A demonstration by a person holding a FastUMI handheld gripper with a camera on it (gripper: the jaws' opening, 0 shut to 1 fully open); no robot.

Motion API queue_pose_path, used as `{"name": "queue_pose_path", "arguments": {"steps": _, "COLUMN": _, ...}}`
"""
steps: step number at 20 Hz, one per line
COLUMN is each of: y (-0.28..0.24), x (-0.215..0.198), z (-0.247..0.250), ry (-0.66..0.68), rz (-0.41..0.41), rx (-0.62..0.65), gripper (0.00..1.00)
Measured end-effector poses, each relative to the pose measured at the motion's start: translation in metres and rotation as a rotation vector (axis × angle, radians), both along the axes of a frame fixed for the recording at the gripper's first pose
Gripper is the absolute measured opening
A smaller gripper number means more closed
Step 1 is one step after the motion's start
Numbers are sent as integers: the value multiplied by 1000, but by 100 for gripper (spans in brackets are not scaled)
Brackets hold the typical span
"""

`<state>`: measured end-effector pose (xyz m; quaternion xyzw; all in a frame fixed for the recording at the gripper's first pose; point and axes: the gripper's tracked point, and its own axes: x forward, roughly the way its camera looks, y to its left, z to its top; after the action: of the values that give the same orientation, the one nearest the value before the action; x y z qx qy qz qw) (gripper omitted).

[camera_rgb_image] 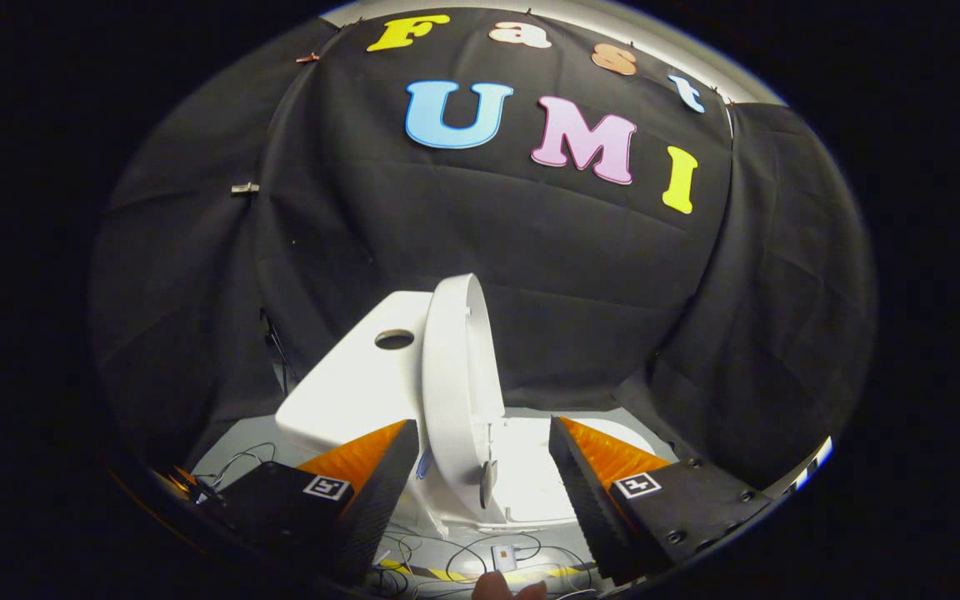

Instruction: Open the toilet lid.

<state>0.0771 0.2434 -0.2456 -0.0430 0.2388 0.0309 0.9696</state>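
Note:
A white toilet stands just ahead of my fingers, seen from its side. Its lid is raised upright, leaning back against the tank with the round flush hole. The seat and bowl rim lie flat beyond the gap between my fingers. My gripper is open, fingers wide apart, with the lower edge of the lid and the seat showing between them. Neither finger touches the lid.
Black cloth walls close in behind the toilet and on both sides. Thin cables and a small white device lie on the floor below my fingers. A fingertip of a person's hand shows under them.

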Motion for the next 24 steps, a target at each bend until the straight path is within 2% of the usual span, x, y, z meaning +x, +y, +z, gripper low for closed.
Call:
{"name": "queue_pose_path", "arguments": {"steps": 13, "y": -55, "x": -13, "z": 165, "ry": -287, "rz": -3, "rx": 89, "gripper": 99}}
{"name": "queue_pose_path", "arguments": {"steps": 24, "y": -105, "x": -44, "z": 253, "ry": -444, "rz": -29, "rx": 115, "gripper": 98}}
